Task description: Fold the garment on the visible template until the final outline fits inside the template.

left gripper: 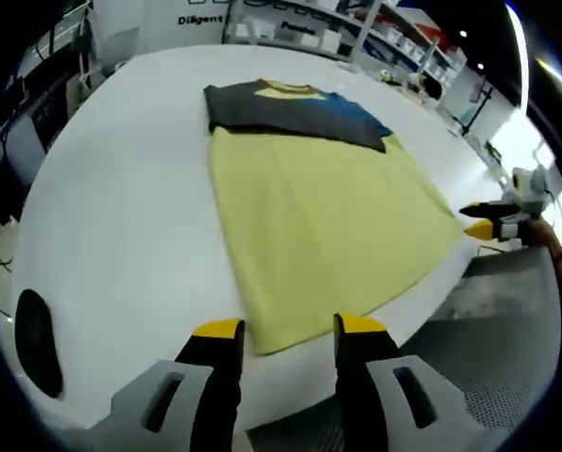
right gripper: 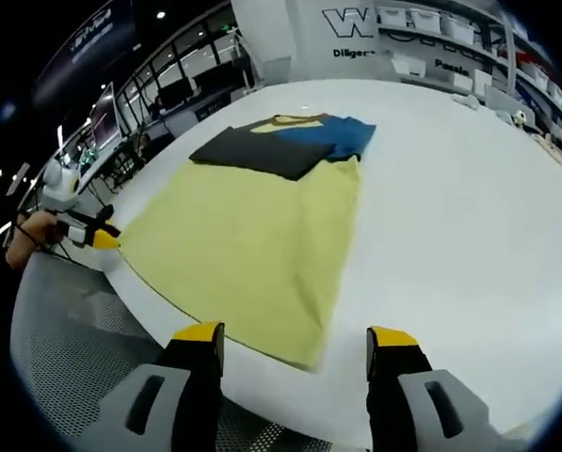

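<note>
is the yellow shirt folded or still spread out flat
Partly folded: yellow cloth shirt has dark and blue sleeves turned in across its chest; body lies flat.

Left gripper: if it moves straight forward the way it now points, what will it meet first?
Probably the near hem corner of the yellow T-shirt on the white table. The open left gripper points at that corner, and nothing lies between them; its height above the table is unclear.

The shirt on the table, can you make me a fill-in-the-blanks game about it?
1. The shirt is mostly ____.
2. It lies flat on a ____ table.
3. The left gripper is ____, holding nothing.
4. The shirt's sleeves are folded across its ____ end.

Missing words: yellow; white; open; collar
</note>
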Tool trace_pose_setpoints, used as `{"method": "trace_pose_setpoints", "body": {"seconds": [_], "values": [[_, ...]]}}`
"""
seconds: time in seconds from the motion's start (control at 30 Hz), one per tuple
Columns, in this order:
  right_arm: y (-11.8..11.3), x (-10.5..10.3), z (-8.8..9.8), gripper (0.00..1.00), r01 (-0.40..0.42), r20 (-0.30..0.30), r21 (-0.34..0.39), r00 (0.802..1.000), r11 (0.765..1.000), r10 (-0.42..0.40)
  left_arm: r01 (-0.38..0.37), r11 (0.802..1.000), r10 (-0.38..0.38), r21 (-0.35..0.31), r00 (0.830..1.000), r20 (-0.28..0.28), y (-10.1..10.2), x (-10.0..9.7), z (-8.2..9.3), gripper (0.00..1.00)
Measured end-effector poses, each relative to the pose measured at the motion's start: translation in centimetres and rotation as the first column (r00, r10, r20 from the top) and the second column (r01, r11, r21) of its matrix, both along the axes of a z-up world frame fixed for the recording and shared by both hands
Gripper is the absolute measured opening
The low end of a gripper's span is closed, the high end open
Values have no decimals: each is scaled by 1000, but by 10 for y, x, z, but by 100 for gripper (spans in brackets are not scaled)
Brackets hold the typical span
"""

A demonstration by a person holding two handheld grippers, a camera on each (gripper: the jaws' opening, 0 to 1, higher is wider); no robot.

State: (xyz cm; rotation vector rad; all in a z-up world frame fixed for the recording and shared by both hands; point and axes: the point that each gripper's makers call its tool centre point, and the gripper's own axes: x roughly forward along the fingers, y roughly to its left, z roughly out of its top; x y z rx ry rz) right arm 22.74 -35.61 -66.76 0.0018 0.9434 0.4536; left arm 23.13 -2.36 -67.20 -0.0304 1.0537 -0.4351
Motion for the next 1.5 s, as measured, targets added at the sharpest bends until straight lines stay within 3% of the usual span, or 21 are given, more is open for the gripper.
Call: {"method": "trace_pose_setpoints", "body": {"seconds": [0.27, 0.4, 0.5, 0.77, 0.83, 1.0, 1.2, 1.5], "values": [[0, -7, -10, 34, -23, -55, -33, 998, 999, 21, 19, 996, -17, 86, 999, -27, 6, -6, -3, 22], [-7, -5, -12, 13, 4, -62, -33, 998, 999, -6, 10, 993, -8, 121, 1000, -14, 11, -4, -4, 15], [-8, -4, -13, 5, -11, -57, -56, 998, 998, 7, 13, 991, -12, 131, 1000, -9, 12, -4, -4, 14], [-7, -3, -13, 0, -17, -70, -52, 997, 998, 14, 11, 989, -11, 147, 1000, -3, 15, 0, -6, 7], [-5, -4, -13, 0, -25, -76, -45, 997, 999, 22, -8, 994, 10, 106, 1000, -20, 10, -3, -7, 4], [-6, -4, -13, 0, -30, -80, -47, 996, 998, 26, -5, 993, 8, 118, 1000, -17, 11, -3, -8, 4], [-7, -6, -14, 0, -23, -103, -48, 994, 999, 18, 37, 990, -35, 133, 999, -21, 10, -5, -8, 3], [-8, -15, -15, 0, -74, -147, -101, 987, 992, 59, 128, 976, -119, 176, 991, -57, 6, -20, -8, 4]]}}
